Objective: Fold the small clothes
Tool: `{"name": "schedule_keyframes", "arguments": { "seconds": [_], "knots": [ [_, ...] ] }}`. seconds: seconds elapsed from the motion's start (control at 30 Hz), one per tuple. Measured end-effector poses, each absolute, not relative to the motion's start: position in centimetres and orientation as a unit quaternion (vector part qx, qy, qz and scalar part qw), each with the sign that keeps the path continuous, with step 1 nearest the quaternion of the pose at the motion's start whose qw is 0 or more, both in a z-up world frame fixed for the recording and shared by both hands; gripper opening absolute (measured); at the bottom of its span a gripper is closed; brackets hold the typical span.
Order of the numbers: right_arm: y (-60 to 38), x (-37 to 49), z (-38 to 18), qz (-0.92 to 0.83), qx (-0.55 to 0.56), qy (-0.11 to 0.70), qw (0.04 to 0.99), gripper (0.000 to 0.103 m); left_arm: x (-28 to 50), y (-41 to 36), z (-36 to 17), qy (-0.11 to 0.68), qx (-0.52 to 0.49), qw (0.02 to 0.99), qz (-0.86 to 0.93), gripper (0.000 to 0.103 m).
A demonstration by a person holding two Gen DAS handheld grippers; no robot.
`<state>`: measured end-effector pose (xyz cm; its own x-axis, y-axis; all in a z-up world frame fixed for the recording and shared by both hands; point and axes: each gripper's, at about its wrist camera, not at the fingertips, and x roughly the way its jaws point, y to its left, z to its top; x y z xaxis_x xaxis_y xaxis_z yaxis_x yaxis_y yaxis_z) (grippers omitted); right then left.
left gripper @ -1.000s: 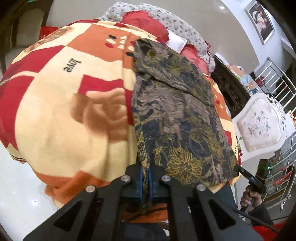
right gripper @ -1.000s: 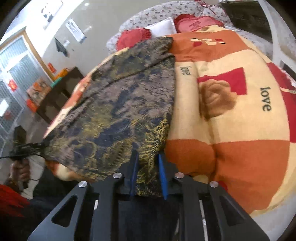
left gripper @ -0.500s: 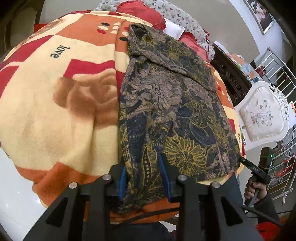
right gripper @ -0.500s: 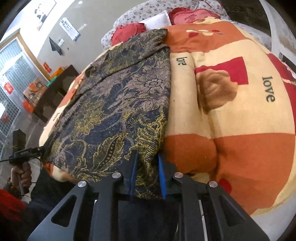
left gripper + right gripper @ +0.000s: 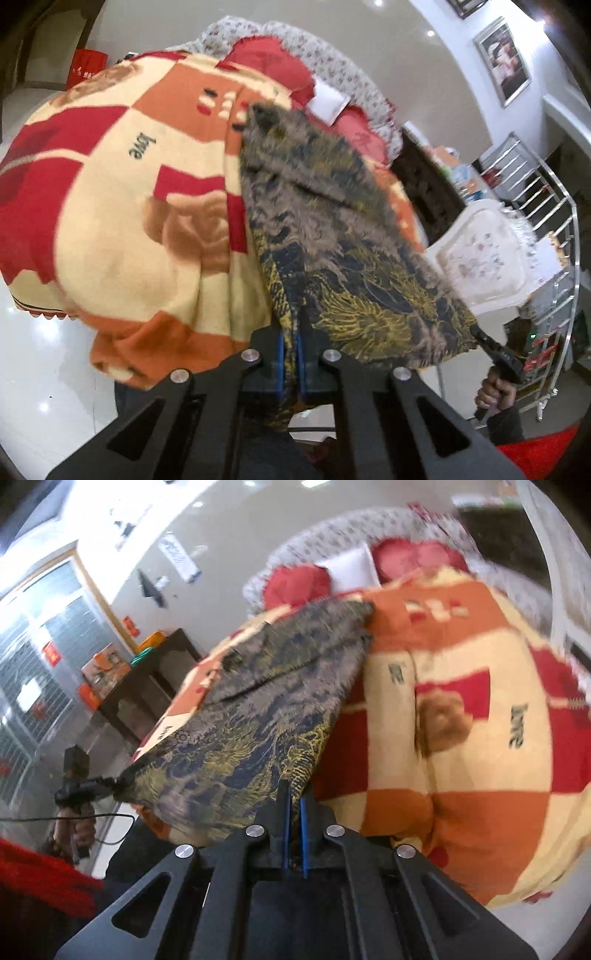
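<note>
My left gripper (image 5: 291,363) pinches one near corner of the dark patterned garment (image 5: 343,236); my right gripper (image 5: 294,834) is closing on the other corner, above the bed blanket (image 5: 480,768).

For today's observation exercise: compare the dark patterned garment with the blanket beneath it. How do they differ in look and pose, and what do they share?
The dark patterned garment is navy, grey and gold with floral swirls; the blanket has red, orange and cream blocks with the word "love".
The garment covers only a strip; the blanket spreads far wider.
The garment's near edge is raised, pinched by the left gripper and the right gripper, whose jaws are closing; the blanket lies draped.
Both are soft fabric.
</note>
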<state>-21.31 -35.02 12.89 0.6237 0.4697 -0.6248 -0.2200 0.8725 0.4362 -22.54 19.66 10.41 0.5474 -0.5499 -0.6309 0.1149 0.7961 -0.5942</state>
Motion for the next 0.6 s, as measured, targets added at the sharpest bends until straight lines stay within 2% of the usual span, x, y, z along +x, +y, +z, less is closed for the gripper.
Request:
{"name": "schedule_keyframes", "arguments": {
  "seconds": [0.37, 0.47, 0.6],
  "knots": [
    [-35.8, -26.4, 20.8, 0.212, 0.108, 0.321, 0.916, 0.005, -28.1, 19.2, 19.1, 0.354, -0.212, 0.861, -0.297, 0.005],
    [-36.0, -25.9, 21.8, 0.213, 0.101, 0.300, 0.924, 0.005, -26.2, 19.4, 20.3, 0.326, -0.221, 0.874, -0.285, 0.006],
    [-35.9, -21.5, 20.8, 0.193, 0.090, 0.292, 0.932, 0.005, -19.7, 18.9, 19.5, 0.320, -0.220, 0.894, -0.223, 0.005]
  ]
}}
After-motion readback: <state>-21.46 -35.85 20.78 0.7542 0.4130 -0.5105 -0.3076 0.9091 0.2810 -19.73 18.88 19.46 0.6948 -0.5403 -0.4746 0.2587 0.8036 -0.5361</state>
